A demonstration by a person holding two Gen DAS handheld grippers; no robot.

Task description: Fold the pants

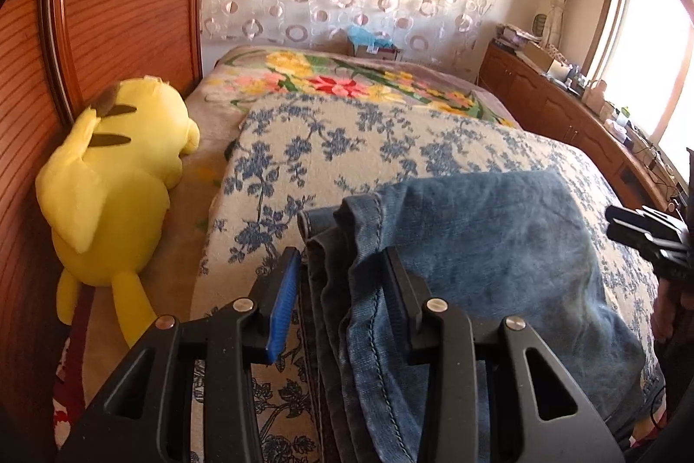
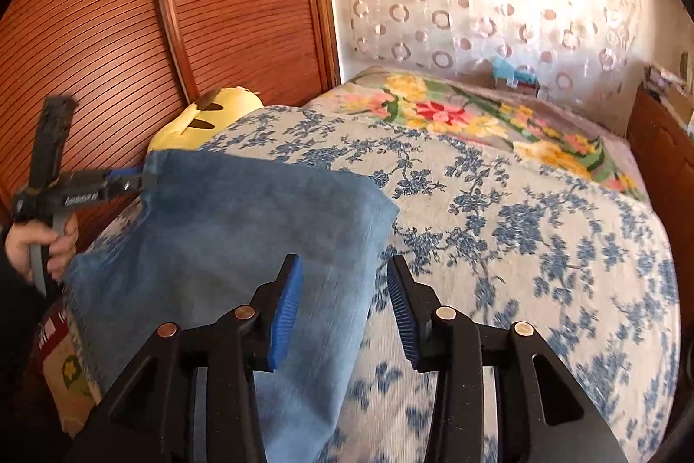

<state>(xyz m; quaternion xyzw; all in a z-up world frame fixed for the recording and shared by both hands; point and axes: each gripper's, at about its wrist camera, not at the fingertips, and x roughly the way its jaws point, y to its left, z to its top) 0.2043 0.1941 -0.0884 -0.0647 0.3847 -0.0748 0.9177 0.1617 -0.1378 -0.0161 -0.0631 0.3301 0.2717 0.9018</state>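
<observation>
Denim: one pair of pants [image 1: 477, 246], left gripper [image 1: 342, 267] fingers clamped on its hems; right gripper [image 2: 345, 285] fingers apart.

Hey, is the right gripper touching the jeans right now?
Apart. The right wrist view shows the right gripper with its jaws spread and no cloth pinched; the jeans lie beyond and below its left finger.

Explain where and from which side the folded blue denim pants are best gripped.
Grip the folded blue denim pants at the stacked hem edges, coming from the plush toy's side: the layers lie open there for pinching together, while the opposite side, probably a closed fold, offers no edge.
</observation>
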